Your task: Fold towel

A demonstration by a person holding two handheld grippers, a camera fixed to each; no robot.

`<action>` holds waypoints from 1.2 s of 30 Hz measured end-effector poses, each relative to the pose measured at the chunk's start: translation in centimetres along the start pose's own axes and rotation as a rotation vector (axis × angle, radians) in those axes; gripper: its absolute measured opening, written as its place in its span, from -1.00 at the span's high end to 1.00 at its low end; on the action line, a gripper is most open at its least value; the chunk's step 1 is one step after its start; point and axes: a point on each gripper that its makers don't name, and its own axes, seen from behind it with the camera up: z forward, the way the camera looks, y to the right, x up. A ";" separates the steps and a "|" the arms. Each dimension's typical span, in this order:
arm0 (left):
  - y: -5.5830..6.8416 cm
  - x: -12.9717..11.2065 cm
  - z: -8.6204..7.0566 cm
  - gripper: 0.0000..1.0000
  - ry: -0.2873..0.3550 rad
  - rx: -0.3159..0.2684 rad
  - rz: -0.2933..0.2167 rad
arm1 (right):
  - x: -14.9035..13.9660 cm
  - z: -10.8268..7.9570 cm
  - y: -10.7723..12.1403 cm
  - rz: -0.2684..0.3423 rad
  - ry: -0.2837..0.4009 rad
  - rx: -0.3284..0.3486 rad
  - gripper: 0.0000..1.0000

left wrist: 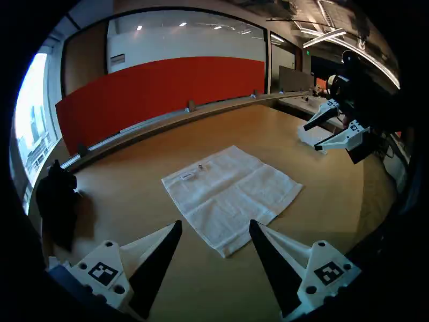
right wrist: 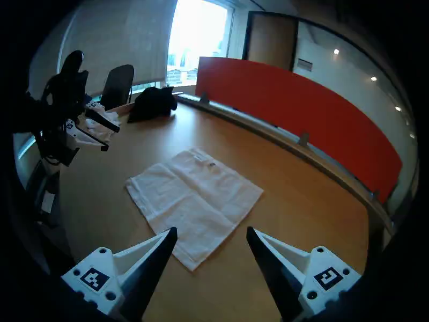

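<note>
Pale wooden tabletop (left wrist: 327,209) is stretching across a meeting room, with a long red partition panel (left wrist: 161,91) running along its far edge and a bright window (right wrist: 201,32) glowing beyond. A white rectangular terry towel (left wrist: 230,190) is lying flat and unfolded near the middle of the wood, one corner pointing toward each camera. The left gripper (left wrist: 214,222) is hovering above the table, the towel's near corner showing between its two black-tipped fingers, which are standing wide apart and holding nothing. The right gripper (right wrist: 211,229) is hanging over the opposite side likewise, fingers spread and empty. A crumpled black fabric bundle (right wrist: 153,103) is sitting on the table well apart from the towel, near a dark office chair (right wrist: 117,83).
</note>
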 end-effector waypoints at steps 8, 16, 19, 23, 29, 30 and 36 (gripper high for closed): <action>0.9 -2.3 2.3 -0.85 -0.039 -0.031 0.027 | -2.4 1.9 -0.9 -0.005 -0.033 0.022 -1.00; 1.5 -4.8 4.6 -0.85 -0.089 -0.054 0.029 | -5.0 3.8 -1.8 -0.009 -0.074 0.048 -1.00; 1.6 -5.8 5.4 -0.85 -0.111 -0.060 0.027 | -6.0 4.4 -2.1 -0.007 -0.089 0.056 -1.00; 1.8 -7.0 6.5 -0.86 -0.140 -0.069 0.028 | -7.1 5.1 -2.4 -0.003 -0.108 0.066 -1.00; 1.7 -8.4 7.9 -0.86 -0.180 -0.079 0.041 | -8.4 6.2 -2.6 -0.006 -0.136 0.079 -1.00; 1.8 -8.6 8.0 -0.86 -0.185 -0.082 0.039 | -8.6 6.3 -2.7 -0.006 -0.139 0.081 -1.00; 1.8 -9.7 8.8 -0.85 -0.214 -0.093 0.029 | -9.7 7.0 -2.9 -0.002 -0.161 0.091 -1.00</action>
